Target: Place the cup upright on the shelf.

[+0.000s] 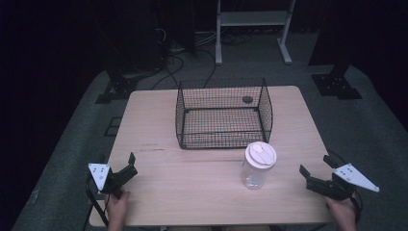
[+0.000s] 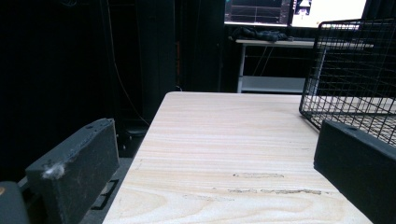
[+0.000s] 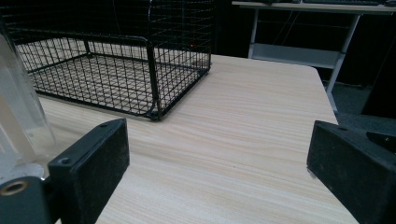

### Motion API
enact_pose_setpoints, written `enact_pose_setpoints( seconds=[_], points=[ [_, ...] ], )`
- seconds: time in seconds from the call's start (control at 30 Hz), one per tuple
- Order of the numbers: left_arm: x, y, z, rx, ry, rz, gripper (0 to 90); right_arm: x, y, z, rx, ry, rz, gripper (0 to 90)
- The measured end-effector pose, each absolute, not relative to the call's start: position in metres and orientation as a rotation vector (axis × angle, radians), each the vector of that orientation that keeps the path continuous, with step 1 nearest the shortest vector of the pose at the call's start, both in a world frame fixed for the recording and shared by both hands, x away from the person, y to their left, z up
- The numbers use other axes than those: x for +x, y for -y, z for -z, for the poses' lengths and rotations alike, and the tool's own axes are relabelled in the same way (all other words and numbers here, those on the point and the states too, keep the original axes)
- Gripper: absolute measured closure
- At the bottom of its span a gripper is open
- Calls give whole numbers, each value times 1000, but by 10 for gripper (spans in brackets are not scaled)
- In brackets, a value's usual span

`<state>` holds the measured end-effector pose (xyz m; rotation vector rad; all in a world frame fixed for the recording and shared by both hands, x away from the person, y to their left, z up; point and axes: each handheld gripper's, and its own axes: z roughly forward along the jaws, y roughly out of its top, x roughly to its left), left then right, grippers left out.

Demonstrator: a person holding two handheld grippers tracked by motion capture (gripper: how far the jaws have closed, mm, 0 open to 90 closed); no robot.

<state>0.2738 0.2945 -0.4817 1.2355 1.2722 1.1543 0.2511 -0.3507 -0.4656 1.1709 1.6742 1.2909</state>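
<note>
A clear plastic jar point(image 1: 259, 166) with a white lid stands upright on the wooden table point(image 1: 192, 192), just in front of a black wire basket point(image 1: 223, 113). My left gripper point(image 1: 132, 164) rests open near the table's front left corner, with nothing between its jaws. My right gripper point(image 1: 315, 164) is open at the front right edge, a short way right of the jar. In the left gripper view, the gripper point(image 2: 217, 130) faces bare wood, with the basket point(image 2: 350, 70) at the right. In the right gripper view, the gripper point(image 3: 219, 133) has the jar point(image 3: 18, 116) at its left edge and the basket point(image 3: 116, 60) behind.
A dark round spot point(image 1: 247, 100) shows through the basket's far right side. Beyond the table lie grey floor, cables and a white metal frame point(image 1: 252, 29). Black stand feet point(image 1: 337, 84) sit on the floor at the back left and back right.
</note>
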Motion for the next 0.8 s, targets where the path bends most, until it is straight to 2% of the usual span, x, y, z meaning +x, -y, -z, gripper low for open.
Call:
enact_pose_setpoints(
  seconds=[0.3,0.8],
  points=[
    [274,-294,482,1238,-1269,-1154,0,252,345,464,1168,-1702,-1287,50],
    [275,-294,482,1240,-1261,-1156,0,238,322,442,1040,-1793,-1324,18]
  ],
)
